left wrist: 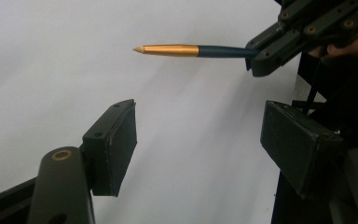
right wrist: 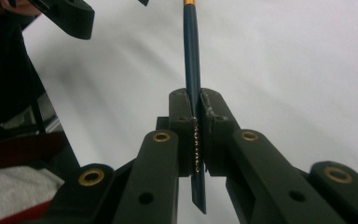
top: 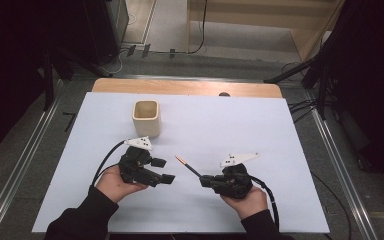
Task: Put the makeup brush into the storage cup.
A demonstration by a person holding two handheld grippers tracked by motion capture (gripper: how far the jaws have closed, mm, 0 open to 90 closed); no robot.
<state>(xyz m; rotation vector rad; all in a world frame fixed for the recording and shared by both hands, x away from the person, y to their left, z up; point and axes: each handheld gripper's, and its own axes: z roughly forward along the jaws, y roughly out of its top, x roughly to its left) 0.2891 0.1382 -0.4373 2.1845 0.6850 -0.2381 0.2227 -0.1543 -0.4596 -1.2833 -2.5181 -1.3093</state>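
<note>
At the lower right of the high view, the right gripper (top: 203,181) was clamped tight on a dark blue pen (top: 188,166), which stuck out toward the upper left with its gold tip raised just off the white desk (top: 260,130). In the right gripper view the pen (right wrist: 192,70) ran straight up the middle of the frame, pinched between the two pads near its blunt back end, so that most of its length stayed free; this looked like a hold chosen to leave the shaft open for the other hand to take, or to lead the tip into a container. The left gripper (top: 163,170), at lower centre-left of the high view, had its jaws apart with nothing between them, and it pointed right toward the pen. In the left gripper view the pen (left wrist: 186,50) lay level across the top of the frame, gold end to the left, well above the gap between the two black pads (left wrist: 116,144), so the pen was not yet within that gripper's reach. A cream square cup (top: 146,117) stood upright in the upper left part of the desk, beyond the left gripper and apart from both; its open mouth made it the likely place for the pen.
</note>
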